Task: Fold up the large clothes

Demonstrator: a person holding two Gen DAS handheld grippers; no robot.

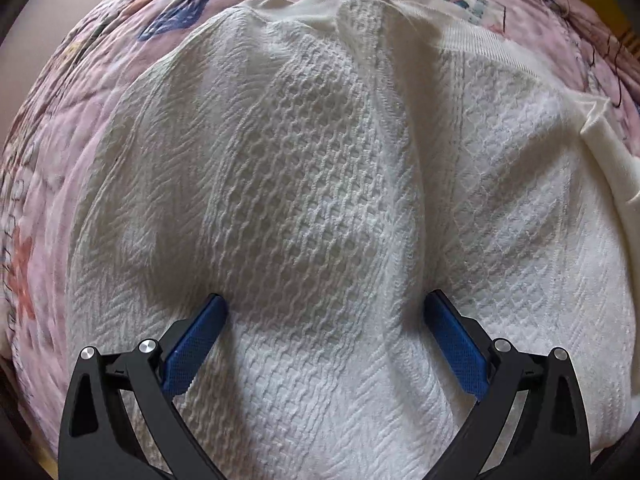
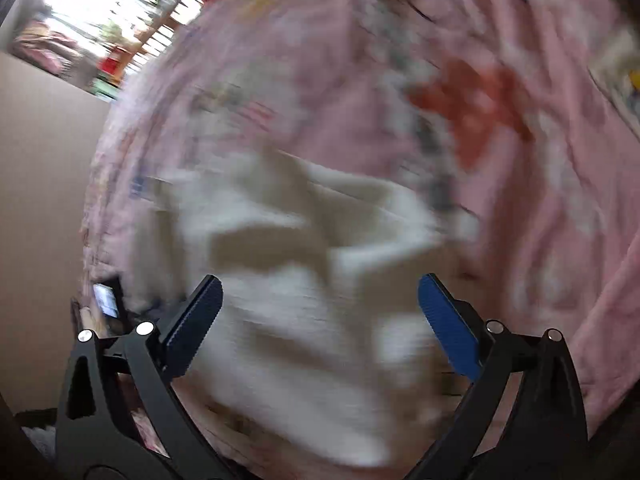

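A white knitted sweater (image 1: pixel 328 184) with a waffle-and-cable texture lies spread on a pink patterned quilt (image 1: pixel 60 128). It fills most of the left wrist view, with a ribbed hem at the upper right. My left gripper (image 1: pixel 326 304) points down at the knit with its blue pads wide apart; both tips sit at the fabric, nothing pinched between them. The right wrist view is blurred by motion: the white sweater (image 2: pixel 288 288) lies bunched below my right gripper (image 2: pixel 320 288), whose jaws stand wide open and hold nothing.
The pink quilt (image 2: pixel 540 200) covers the bed around the garment. A bright window (image 2: pixel 116 12) and a beige wall (image 2: pixel 44 160) show at the left of the right wrist view. A smooth white cloth (image 1: pixel 612 168) lies at the sweater's right edge.
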